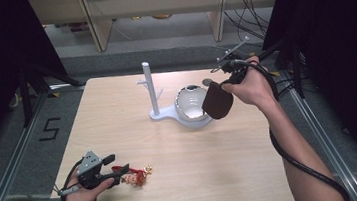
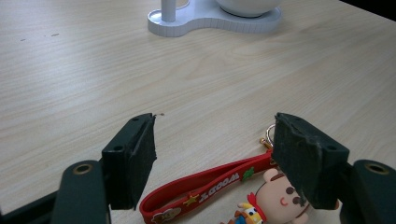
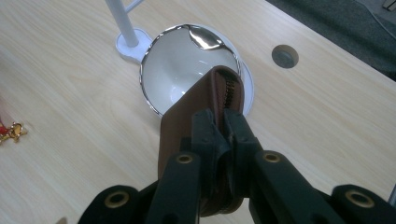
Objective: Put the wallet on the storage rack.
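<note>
Left tongs: released, straddling red character keychain on near surface.
Right tongs: clenched on brown pouch, apparently leather, above white bowl; lower steadily, release centred.

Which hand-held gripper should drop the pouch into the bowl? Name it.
Right. The right hand-held gripper is shut on the pouch above the bowl; the left hand-held gripper is open by the keychain.
</note>
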### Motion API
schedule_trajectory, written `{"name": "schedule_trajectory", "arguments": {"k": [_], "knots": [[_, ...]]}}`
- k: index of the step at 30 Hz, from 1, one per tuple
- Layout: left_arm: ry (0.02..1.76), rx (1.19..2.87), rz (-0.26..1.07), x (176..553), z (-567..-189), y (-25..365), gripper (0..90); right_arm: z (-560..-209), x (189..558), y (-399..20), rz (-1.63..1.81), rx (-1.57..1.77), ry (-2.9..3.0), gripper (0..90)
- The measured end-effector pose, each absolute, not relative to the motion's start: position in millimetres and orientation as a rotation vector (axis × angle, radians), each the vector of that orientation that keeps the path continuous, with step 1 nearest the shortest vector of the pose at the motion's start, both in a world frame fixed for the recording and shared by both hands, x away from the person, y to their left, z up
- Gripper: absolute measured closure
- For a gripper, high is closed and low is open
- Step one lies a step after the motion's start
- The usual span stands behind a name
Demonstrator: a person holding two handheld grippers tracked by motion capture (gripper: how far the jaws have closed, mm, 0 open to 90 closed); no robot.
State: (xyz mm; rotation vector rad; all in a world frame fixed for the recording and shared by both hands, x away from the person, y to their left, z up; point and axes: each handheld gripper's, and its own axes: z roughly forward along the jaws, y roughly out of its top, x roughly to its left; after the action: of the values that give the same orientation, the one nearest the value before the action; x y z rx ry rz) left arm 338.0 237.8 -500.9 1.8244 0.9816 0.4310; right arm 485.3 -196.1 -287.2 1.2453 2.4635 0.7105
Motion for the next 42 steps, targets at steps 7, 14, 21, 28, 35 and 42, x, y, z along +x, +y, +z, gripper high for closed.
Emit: {"name": "schedule_trajectory", "arguments": {"k": [7,14,21,28,35,42], "knots": [[0.978,1.820,0.427,338,-502,238,29.6,-282,491,-191,0.728,1.242,2.451,84.6],[0.979,1.823,0.428,338,-502,238,29.6,-281,502,-180,0.739,1.250,2.440,84.6],[0.978,1.813,0.420,338,-503,239,29.6,-284,512,-171,0.748,1.243,2.445,84.6],[0.985,1.808,0.427,338,-502,240,29.6,-293,522,-164,0.765,1.241,2.449,84.5],[0.979,1.811,0.420,338,-503,240,29.6,-305,533,-158,0.768,1.260,2.457,84.5],[0.989,1.818,0.425,338,-503,240,29.6,-310,540,-152,0.754,1.257,2.460,84.4]]}}
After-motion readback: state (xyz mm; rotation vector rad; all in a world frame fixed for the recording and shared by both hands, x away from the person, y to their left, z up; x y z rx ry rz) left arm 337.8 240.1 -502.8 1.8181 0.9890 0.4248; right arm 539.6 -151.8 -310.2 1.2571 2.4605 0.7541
